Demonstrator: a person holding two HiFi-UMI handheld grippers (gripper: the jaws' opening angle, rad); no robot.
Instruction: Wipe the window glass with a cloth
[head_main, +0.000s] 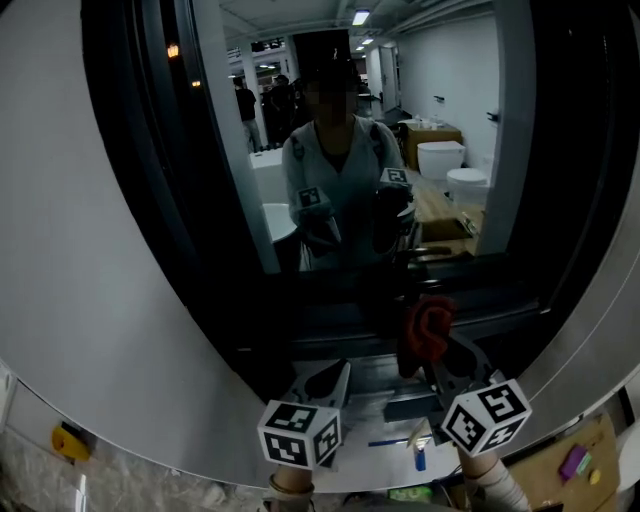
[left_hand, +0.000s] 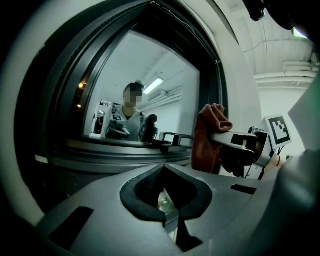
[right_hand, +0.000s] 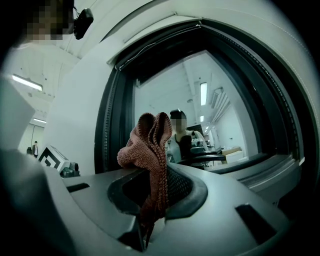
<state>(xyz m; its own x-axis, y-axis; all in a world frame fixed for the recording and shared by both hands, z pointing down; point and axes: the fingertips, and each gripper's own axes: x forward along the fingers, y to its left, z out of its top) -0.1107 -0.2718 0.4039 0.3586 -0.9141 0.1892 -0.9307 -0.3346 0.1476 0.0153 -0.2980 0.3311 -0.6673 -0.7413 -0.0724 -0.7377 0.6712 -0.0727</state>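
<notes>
Rust-red knitted cloth (right_hand: 149, 150) is sitting pinched between the closed jaws of the right gripper (right_hand: 150, 202). A bunched fold is standing up above the pads, and the rest is hanging down through the gap. In the head view the cloth is hovering in front of the lower edge of the dark-framed window glass (head_main: 340, 150), close to the pane. Whether it is touching the glass cannot be told. The left gripper (left_hand: 167, 200) is holding its jaws together on nothing, just beside the right one.

Handling, as judged: the cloth is looking light, soft and limp, so it will be folding and dragging rather than pushing back. The hold is lying near the middle of the bundle, which is leaving a padded fold in front for pressing on the pane. A hold nearer an edge would likely be letting the cloth flop or slip free. The jaw tips are hard, so only fabric should be meeting the glass.

The glass is looking smooth, hard and strongly reflective. It is mirroring a person holding both grippers, with a bright white room and ceiling lights behind. The black window frame (head_main: 150, 200) and the dark bottom rail (head_main: 320, 325) are bordering the pane.
</notes>
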